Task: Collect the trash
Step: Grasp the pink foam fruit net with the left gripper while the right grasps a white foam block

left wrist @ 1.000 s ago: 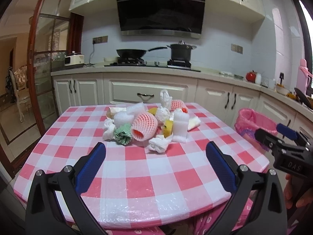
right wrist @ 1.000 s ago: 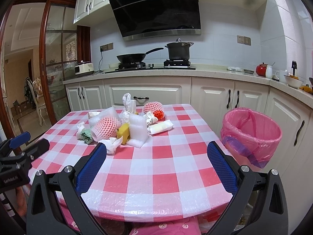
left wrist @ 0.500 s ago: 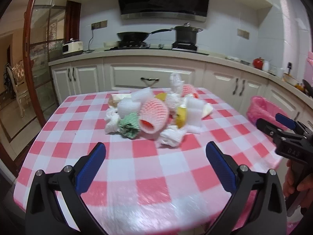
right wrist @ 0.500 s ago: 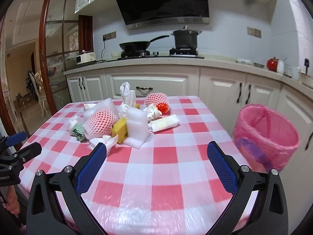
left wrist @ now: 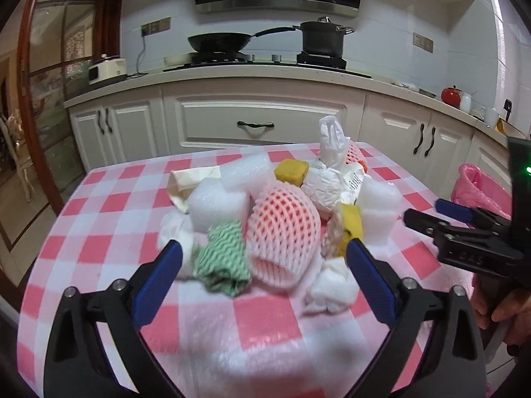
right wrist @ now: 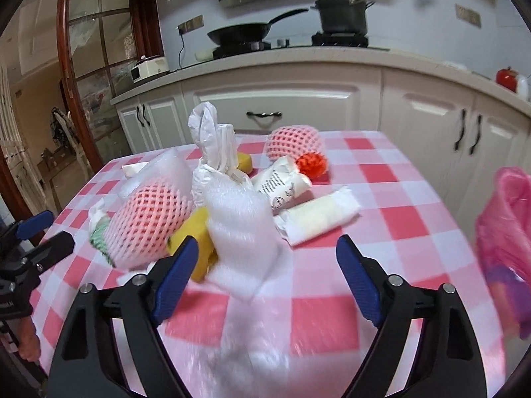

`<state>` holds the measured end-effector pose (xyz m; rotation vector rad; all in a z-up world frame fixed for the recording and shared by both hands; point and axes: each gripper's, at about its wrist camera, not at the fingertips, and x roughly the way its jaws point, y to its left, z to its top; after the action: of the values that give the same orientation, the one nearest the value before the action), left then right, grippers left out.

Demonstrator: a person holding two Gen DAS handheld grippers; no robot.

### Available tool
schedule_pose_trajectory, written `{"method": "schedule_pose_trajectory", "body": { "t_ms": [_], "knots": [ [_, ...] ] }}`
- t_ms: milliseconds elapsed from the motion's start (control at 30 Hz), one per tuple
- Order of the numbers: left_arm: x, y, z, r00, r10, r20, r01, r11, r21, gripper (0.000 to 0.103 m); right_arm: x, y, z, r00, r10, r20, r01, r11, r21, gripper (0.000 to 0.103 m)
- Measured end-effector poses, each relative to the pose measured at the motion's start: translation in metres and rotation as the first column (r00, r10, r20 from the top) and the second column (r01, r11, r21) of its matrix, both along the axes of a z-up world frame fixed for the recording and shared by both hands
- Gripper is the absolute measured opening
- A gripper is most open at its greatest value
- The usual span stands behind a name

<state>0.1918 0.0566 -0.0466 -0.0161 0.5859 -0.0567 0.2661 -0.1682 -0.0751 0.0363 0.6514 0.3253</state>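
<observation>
A pile of trash lies on the red-and-white checked table (left wrist: 109, 242): a pink foam fruit net (left wrist: 282, 229), a green-and-white cloth (left wrist: 225, 258), white foam pieces (left wrist: 219, 202), yellow sponges (left wrist: 292, 170) and crumpled tissue (left wrist: 328, 285). My left gripper (left wrist: 264, 258) is open, close in front of the pink net and green cloth. My right gripper (right wrist: 267, 255) is open, close in front of a white foam sheet (right wrist: 242, 229), with a white paper roll (right wrist: 318, 217) just beyond. The pink-lined trash bin (right wrist: 504, 232) stands off the table's right edge.
White kitchen cabinets (left wrist: 255, 122) and a counter with a wok (left wrist: 219, 41) and pot (left wrist: 322, 38) run behind the table. A second pink net (right wrist: 293, 142) and an orange ball (right wrist: 312, 164) lie at the pile's far side. A glass door (right wrist: 89, 76) is at the left.
Both grippers have moved forward over the table toward the trash pile, which now looms much larger. Both stay open and empty.
</observation>
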Motion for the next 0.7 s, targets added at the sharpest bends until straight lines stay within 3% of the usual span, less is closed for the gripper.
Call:
{"method": "schedule_pose_trajectory", "body": {
  "t_ms": [67, 267, 367, 567, 700],
  "knots": [
    [0.014, -0.001, -0.005, 1.000, -0.029, -0.012, 0.029, 1.000, -0.010, 0.085, 0.011, 0.003, -0.003, 1.000, 0.022, -0.007, -0.022, 1.000, 0.009, 0.076],
    [0.039, -0.012, -0.014, 0.996, -0.085, -0.026, 0.085, 0.996, -0.002, 0.078, 0.036, 0.014, -0.012, 0.992, 0.123, -0.037, -0.122, 0.992, 0.033, 0.067],
    [0.053, -0.015, -0.016, 0.995, -0.091, -0.034, 0.091, 0.996, 0.004, 0.075, 0.043, 0.016, -0.016, 0.986, 0.159, -0.056, -0.157, 0.987, 0.045, 0.051],
    [0.073, -0.018, -0.024, 0.993, -0.097, -0.069, 0.097, 0.995, 0.006, 0.062, 0.034, 0.005, -0.012, 0.983, 0.181, -0.036, -0.178, 0.981, 0.072, 0.049],
    [0.085, -0.027, -0.028, 0.992, -0.096, -0.083, 0.101, 0.993, 0.064, 0.061, 0.028, -0.008, -0.009, 0.987, 0.159, -0.025, -0.156, 0.983, 0.093, 0.048]
  ]
}}
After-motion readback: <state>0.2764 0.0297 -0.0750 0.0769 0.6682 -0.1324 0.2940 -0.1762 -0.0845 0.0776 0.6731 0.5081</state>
